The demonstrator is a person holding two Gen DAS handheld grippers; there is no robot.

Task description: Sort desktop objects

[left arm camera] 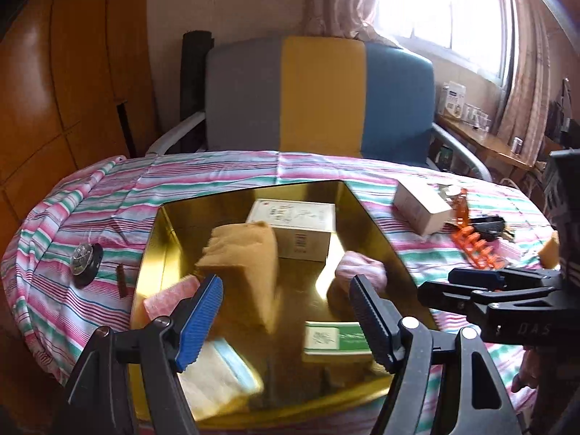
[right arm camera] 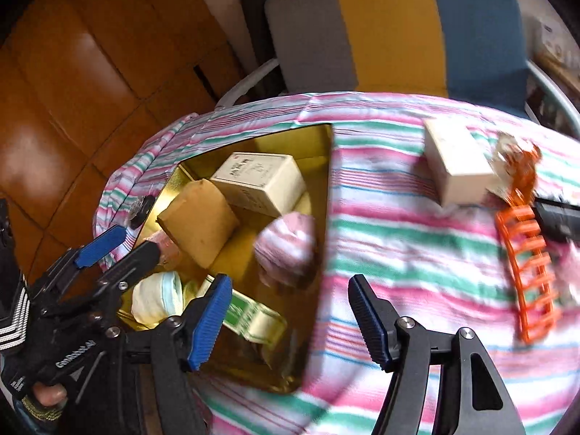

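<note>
We see the left gripper [left arm camera: 286, 320] with its fingers [left arm camera: 199, 320] well apart and nothing clamped between them; it hangs over the gold tray [left arm camera: 366, 214], and the tan sponge [left arm camera: 243, 264] shows just beyond the blue pad without clear contact. The right gripper [right arm camera: 290, 324] also has its fingers [right arm camera: 212, 320] apart and empty, above the tray's right rim and the striped cloth [right arm camera: 398, 246] that covers the tabletop.

The tray sits toward the tabletop's left side. Inside it lie the sponge, a white box [left arm camera: 293, 224] at the far wall, a pink striped roll [right arm camera: 286, 250] near the right wall, a green-and-white box [left arm camera: 335, 340] near the front, a pale folded item [right arm camera: 156, 297] at the front left corner and a pink piece [left arm camera: 166, 295] by the left wall.

Toward the tabletop's right edge a second white box [right arm camera: 456, 163], an orange comb-like clip [right arm camera: 525, 264] and a dark object [right arm camera: 558, 217] lie close together. Between them and the tray the cloth is open. By the left edge sit a small round dark item [left arm camera: 85, 262] and a thin brown stick [left arm camera: 121, 281].

Motion blur smears the tray's contents; the dark object is cut off at the picture's edge, and we cannot tell what it is
</note>
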